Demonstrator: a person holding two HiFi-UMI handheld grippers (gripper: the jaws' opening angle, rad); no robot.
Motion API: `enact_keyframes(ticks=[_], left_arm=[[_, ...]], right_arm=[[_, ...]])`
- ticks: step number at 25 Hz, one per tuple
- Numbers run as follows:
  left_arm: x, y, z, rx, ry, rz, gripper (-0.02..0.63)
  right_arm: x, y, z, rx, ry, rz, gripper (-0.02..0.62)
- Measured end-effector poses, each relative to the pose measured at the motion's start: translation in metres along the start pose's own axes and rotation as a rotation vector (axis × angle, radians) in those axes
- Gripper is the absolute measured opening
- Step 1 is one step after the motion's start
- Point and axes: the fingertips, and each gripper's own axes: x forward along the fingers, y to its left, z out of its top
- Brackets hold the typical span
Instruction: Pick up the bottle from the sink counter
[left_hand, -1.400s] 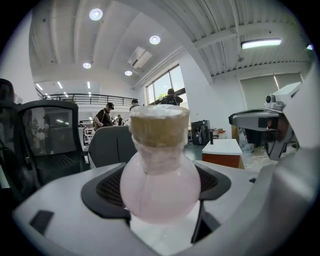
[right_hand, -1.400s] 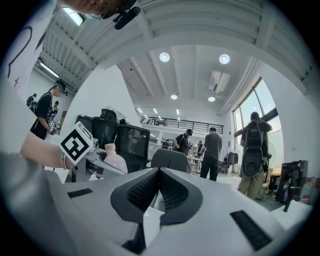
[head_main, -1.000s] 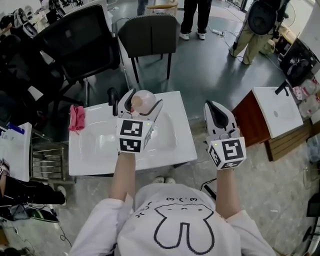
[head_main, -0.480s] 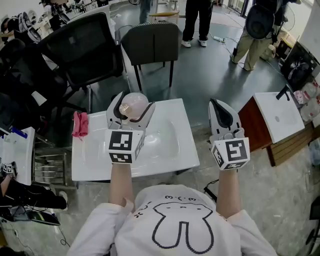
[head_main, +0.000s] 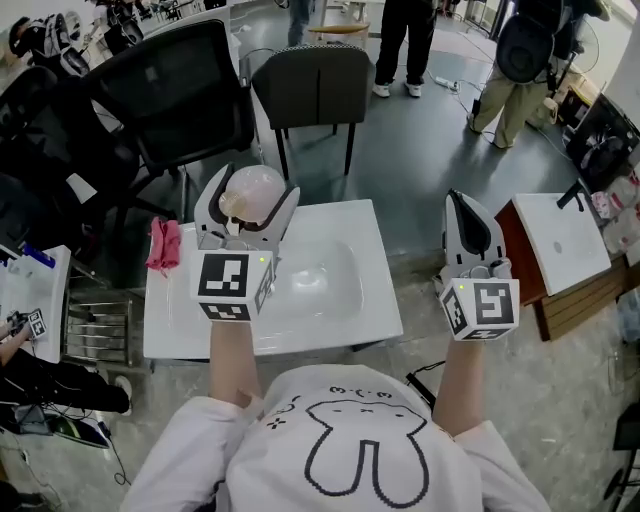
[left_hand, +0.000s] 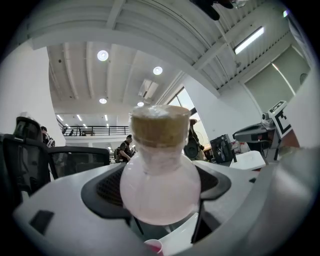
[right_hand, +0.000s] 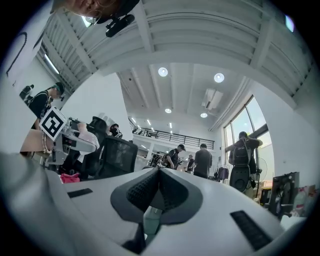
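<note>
A round, pale pink bottle (head_main: 252, 194) with a tan cork-coloured cap (left_hand: 159, 126) is held up in the air above the back left of the white sink counter (head_main: 375, 290). My left gripper (head_main: 246, 203) is shut on the bottle (left_hand: 160, 186), its jaws pressing on both sides of the round body. My right gripper (head_main: 470, 228) is shut with nothing between its jaws (right_hand: 159, 176), and it hangs off the counter's right edge.
A pink cloth (head_main: 163, 246) lies on the counter's left edge. Two black chairs (head_main: 310, 87) stand behind the counter. A second white sink top (head_main: 560, 235) on a wooden cabinet is at the right. People (head_main: 410, 30) stand at the back.
My left gripper has lifted the bottle up and to the left, away from the basin. The right gripper drifted slightly right and stayed shut.
</note>
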Motion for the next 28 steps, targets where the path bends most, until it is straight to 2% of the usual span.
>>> enact_keyframes(ticks=[10,28], left_arm=[[-0.005,0.017,0.015,0.027,-0.031,0.024,0.402],[-0.010,0.002,0.021,0.045,-0.048,-0.013,0.402]], right_arm=[[0.004,0.002,0.013,-0.026,-0.028,-0.008,0.025],[-0.009,0.002,0.015,-0.022,-0.016,-0.032,0.025]])
